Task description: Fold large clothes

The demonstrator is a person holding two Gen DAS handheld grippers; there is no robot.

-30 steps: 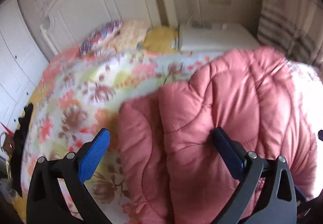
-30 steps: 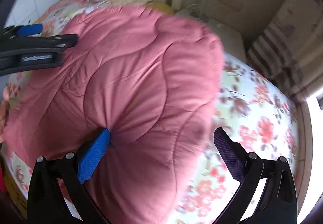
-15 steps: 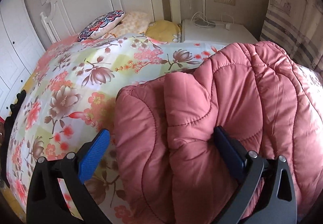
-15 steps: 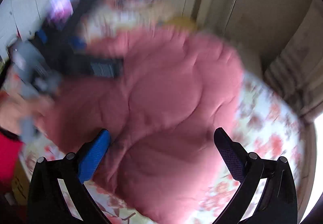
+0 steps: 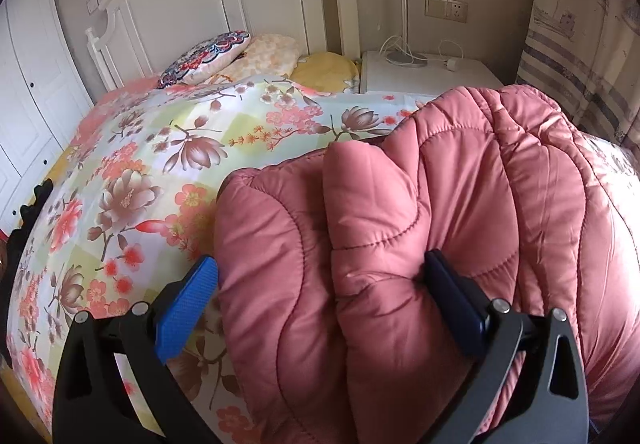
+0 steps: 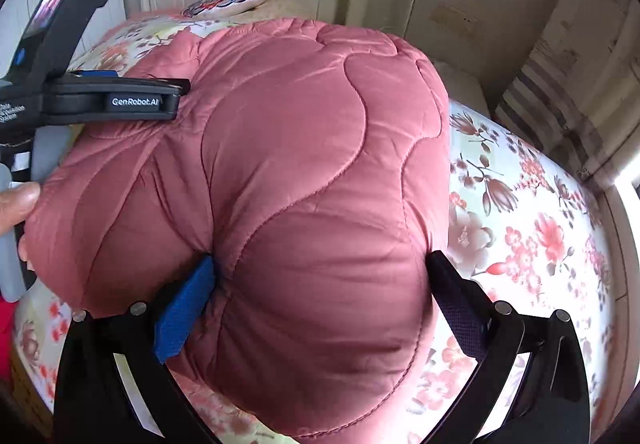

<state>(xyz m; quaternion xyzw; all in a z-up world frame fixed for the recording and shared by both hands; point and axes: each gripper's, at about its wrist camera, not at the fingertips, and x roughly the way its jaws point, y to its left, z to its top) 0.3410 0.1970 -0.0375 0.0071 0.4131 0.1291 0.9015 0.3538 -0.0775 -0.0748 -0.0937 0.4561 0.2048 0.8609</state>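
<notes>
Pink quilted coat (image 5: pixel 420 244) lies bunched on the floral bedspread (image 5: pixel 140 172), filling each view from 12 to 6 o'clock. Left gripper (image 5: pixel 320 276) and right gripper (image 6: pixel 320 276) stand wide apart, straddling padding (unclamped). Risk: slippery, springy bulk re-expands and the fold slumps.

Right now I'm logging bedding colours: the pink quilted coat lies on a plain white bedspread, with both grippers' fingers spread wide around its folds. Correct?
Not quite. The pink quilted coat lies on a floral bedspread, not plain white; the left wrist view shows the blossoms. The left gripper and right gripper are indeed spread wide.
</notes>
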